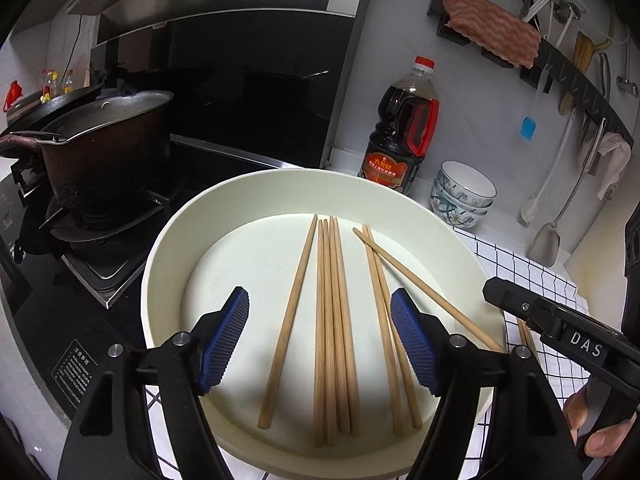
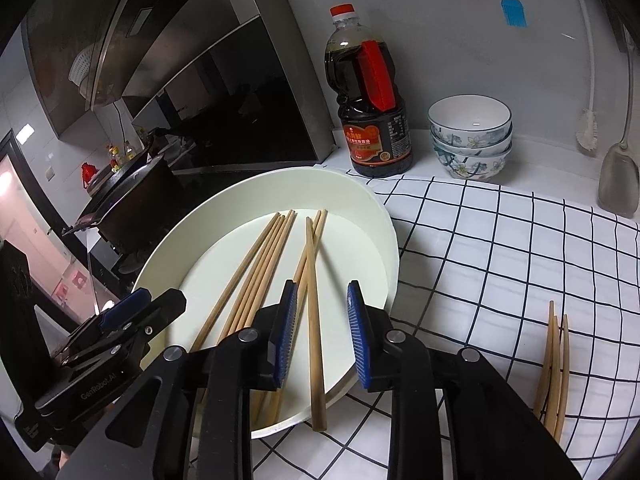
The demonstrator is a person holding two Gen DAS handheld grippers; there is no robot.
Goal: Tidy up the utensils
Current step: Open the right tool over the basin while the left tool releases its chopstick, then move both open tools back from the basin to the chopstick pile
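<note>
Main risk: one chopstick (image 2: 314, 320) is lying crosswise over the others with its near end hanging out past the rim of the white basin (image 2: 384, 216). The right claw (image 2: 322, 336) is sitting astride it, jaws partly apart, pads not pressing on the wood as far as I can tell, so nothing is gripped. If it closes off-centre or catches the rim, the stick is likely tipping out or dragging its neighbours.

The left claw (image 1: 320, 344) is standing wide open over the main bunch of chopsticks (image 1: 332, 320), empty, pads clear of them. Closing there is likely grabbing several at once, or scattering round sticks that roll.

Three more chopsticks (image 2: 554, 372) are lying apart on the checked cloth (image 2: 500, 248) on the worktop, near its front edge, not yet gathered.
</note>
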